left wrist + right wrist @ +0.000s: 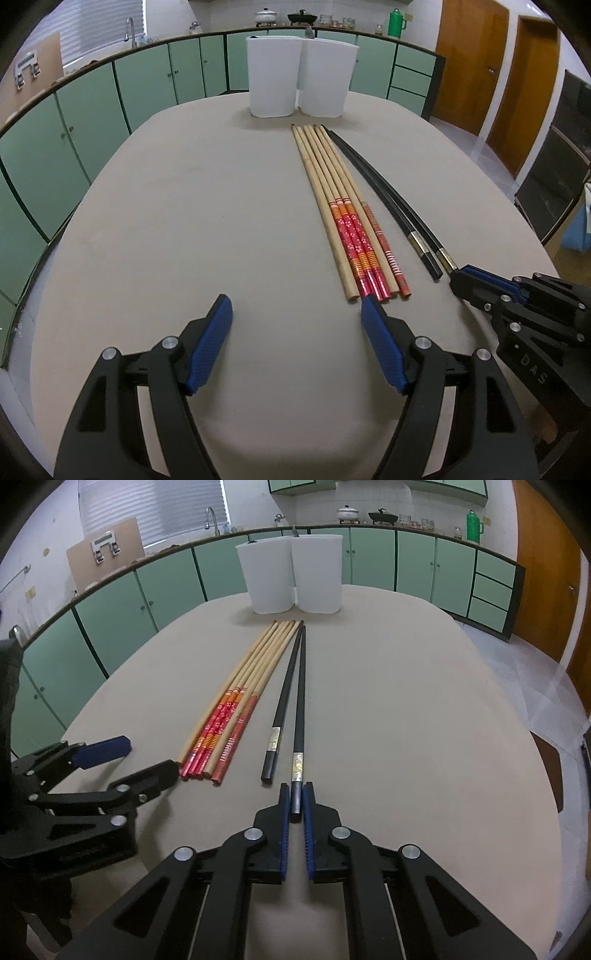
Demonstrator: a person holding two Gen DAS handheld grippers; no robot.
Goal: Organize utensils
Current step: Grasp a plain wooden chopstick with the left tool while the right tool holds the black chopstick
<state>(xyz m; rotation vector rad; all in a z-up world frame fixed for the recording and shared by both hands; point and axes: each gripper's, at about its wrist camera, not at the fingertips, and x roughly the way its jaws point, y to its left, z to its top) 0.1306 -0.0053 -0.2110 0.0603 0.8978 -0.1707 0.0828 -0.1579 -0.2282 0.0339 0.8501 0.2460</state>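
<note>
- The long black lacquered chopstick with a pale metallic band (298, 716) lies flat on the round beige-topped bench (406, 720), its thick end nearest the camera and its tip pointing at the containers at the far side.
- The right gripper (295, 803) has its blue-padded jaws closed nearly all the way onto that thick end; the stick sits between the pads and looks pinched, still resting on the bench.
- Its twin, a second black banded chopstick (282, 709), lies just beside it to the left, the thick ends apart and the tips meeting.
- Further left is a tight row of pale wooden chopsticks with red and orange patterned handles (229, 716), side by side and touching.
- Two tall white plastic containers (291, 574) stand together at the far edge of the bench; something dark pokes above their rims, too small to identify.
- The left gripper (297, 310) hovers low near the handle ends of the wooden row, jaws wide apart and holding nothing.
- To do this step well, I judge the lift should start slowly and straight up, since a hold so close to the end will let the long shaft sag or swing.
- Raising the tip clear of its twin before travelling should avoid dragging that one out of line.
- Tilting the stick tip-down over a container would then ease the drop.
</note>
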